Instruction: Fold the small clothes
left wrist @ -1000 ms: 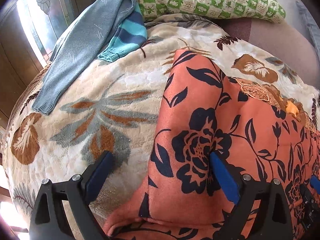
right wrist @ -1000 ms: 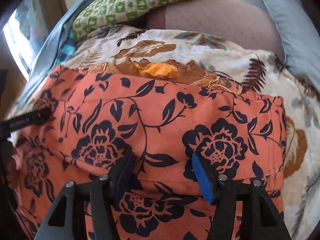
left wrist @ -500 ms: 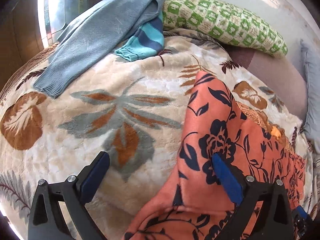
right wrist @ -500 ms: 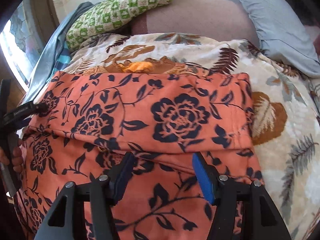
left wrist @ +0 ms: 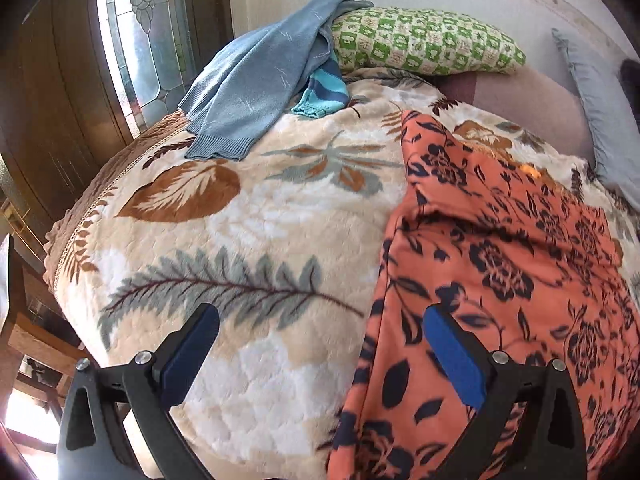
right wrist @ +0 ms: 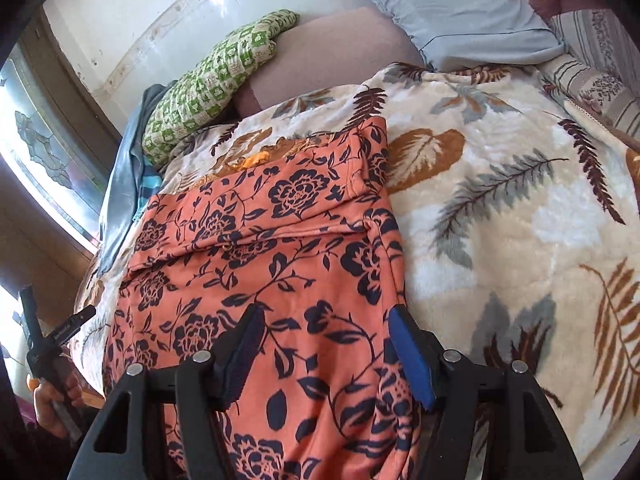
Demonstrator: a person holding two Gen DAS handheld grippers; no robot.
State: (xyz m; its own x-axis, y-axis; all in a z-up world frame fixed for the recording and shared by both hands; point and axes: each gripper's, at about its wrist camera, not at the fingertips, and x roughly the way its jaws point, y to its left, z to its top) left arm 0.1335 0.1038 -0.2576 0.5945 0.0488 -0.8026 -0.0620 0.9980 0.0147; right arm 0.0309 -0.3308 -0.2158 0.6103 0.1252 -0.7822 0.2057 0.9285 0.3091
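An orange garment with dark blue flowers (left wrist: 500, 264) lies on the leaf-patterned blanket (left wrist: 248, 216), its far part folded over toward me as a flap (right wrist: 280, 196). My left gripper (left wrist: 320, 320) is open wide above the blanket at the garment's left edge, with only its right finger (left wrist: 452, 356) over the cloth. My right gripper (right wrist: 326, 320) hovers over the garment's near right part. Its jaws are opening and the cloth lies below them, not pinched. At the left edge of the right wrist view a hand (right wrist: 52, 396) holds the other tool's handle.
A blue sweater (left wrist: 256, 92) and a teal striped piece (left wrist: 324, 92) lie at the blanket's far left, beside a green checked pillow (left wrist: 424, 42). A grey-blue pillow (right wrist: 452, 8) is at the far right. A yellow-brown cloth (right wrist: 248, 160) shows behind the orange garment. A window (left wrist: 136, 40) stands at the left.
Both grippers have drawn back and risen from the garment. The left one shifted left, so more blanket shows under it. The right one rolled and now sits near the garment's right edge.
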